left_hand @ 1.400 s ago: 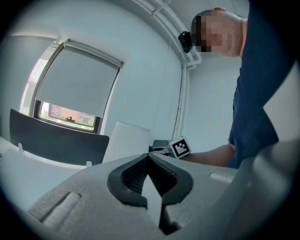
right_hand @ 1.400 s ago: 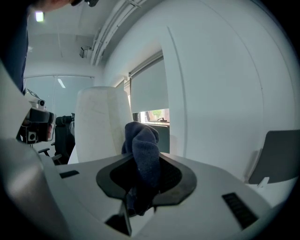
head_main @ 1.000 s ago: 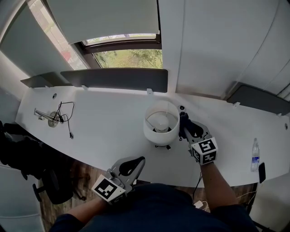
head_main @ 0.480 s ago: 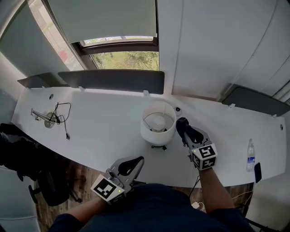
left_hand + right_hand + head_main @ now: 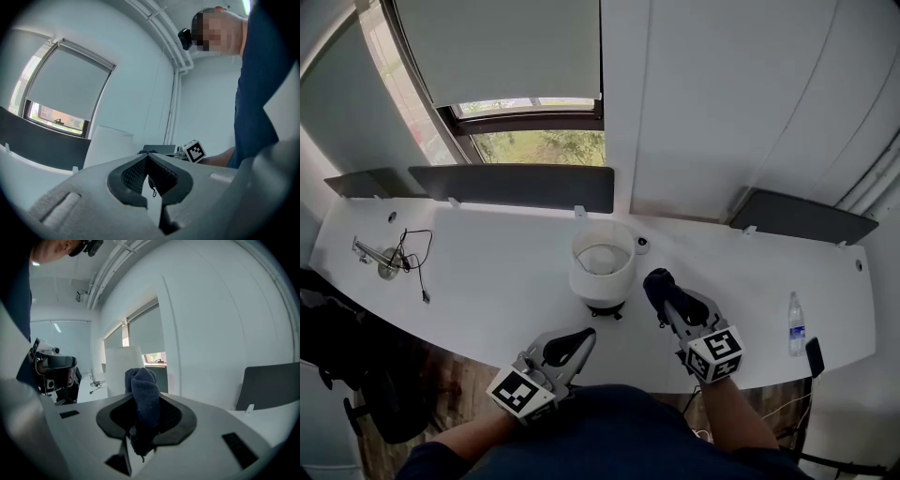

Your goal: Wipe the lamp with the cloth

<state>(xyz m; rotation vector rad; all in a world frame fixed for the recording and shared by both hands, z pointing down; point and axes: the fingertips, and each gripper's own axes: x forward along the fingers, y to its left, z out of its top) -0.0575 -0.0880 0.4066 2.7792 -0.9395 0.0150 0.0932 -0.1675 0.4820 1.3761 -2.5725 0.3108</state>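
Observation:
A lamp with a white round shade (image 5: 602,265) stands in the middle of the white desk (image 5: 497,272). My right gripper (image 5: 664,292) sits just right of the lamp's base, a little apart from the shade. It is shut on a dark blue cloth (image 5: 655,280), which bulges up between the jaws in the right gripper view as cloth (image 5: 144,394), with the shade (image 5: 123,369) behind it. My left gripper (image 5: 567,345) hangs off the desk's near edge, shut and empty. In the left gripper view the gripper (image 5: 148,161) points toward the shade (image 5: 110,145).
A water bottle (image 5: 796,322) and a dark phone (image 5: 815,356) lie at the desk's right end. A small metal stand with a black cable (image 5: 389,260) sits at the left end. Dark panels (image 5: 511,186) line the back edge below the window (image 5: 539,145).
My right gripper with the cloth has drawn back from the shade's right side toward the near edge. The left gripper has stayed put. The head view has shifted.

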